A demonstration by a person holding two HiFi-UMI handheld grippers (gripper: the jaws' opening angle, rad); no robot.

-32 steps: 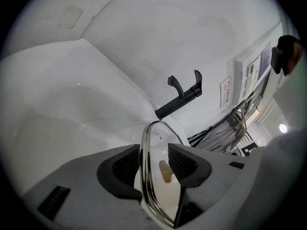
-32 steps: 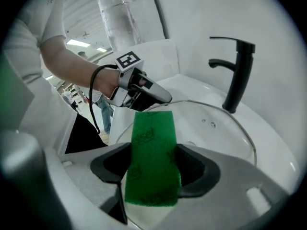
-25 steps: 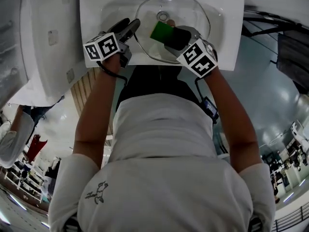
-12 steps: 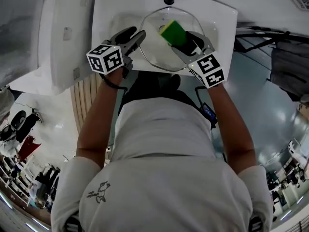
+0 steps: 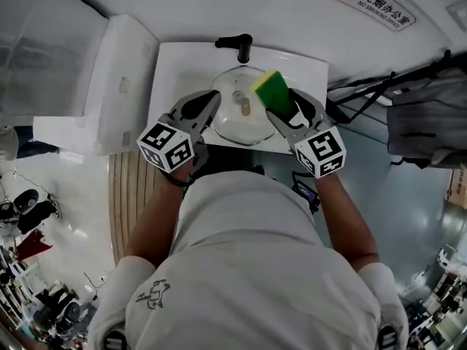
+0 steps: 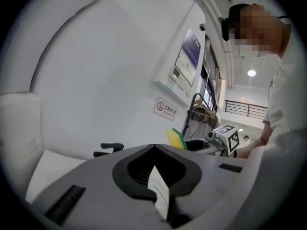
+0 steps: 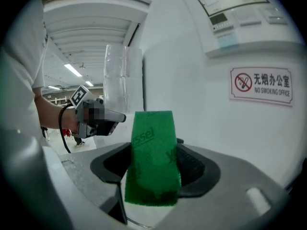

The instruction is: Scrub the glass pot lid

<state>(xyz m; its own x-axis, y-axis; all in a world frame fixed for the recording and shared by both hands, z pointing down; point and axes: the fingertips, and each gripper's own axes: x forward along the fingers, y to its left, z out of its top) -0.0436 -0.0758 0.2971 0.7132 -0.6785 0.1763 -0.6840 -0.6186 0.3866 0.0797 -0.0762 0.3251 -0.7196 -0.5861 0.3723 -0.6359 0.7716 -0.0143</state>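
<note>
The left gripper [image 5: 206, 111] is seen with its jaws together on the rim of the glass pot lid [image 5: 237, 122]; they have just been closing, and in the left gripper view a thin sliver of the lid's edge is pinched between the pads. The lid is held by its left edge only, above the washbasin [image 5: 175, 64] and in front of the tap [image 5: 237, 46], with its knob [image 5: 244, 106] showing towards the head camera. A rim grip is judged to have been chosen so that the broad glass is left uncovered for scrubbing and any runoff is caught by the basin below. The right gripper [image 5: 286, 115] is clamped on a yellow-and-green sponge [image 5: 270, 90], gripped low so that most of the pad projects beyond the jaws and can be pressed flat to the glass. The sponge is held at the lid's far right edge, close to it; contact cannot be confirmed from any view, nor can it be settled which face of the sponge is turned to the glass. The step in hand is judged to be presentation of the lid, scrubbing not yet begun. One risk is noted: wet glass held at a single edge point could pivot or slip under sponge pressure.
</note>
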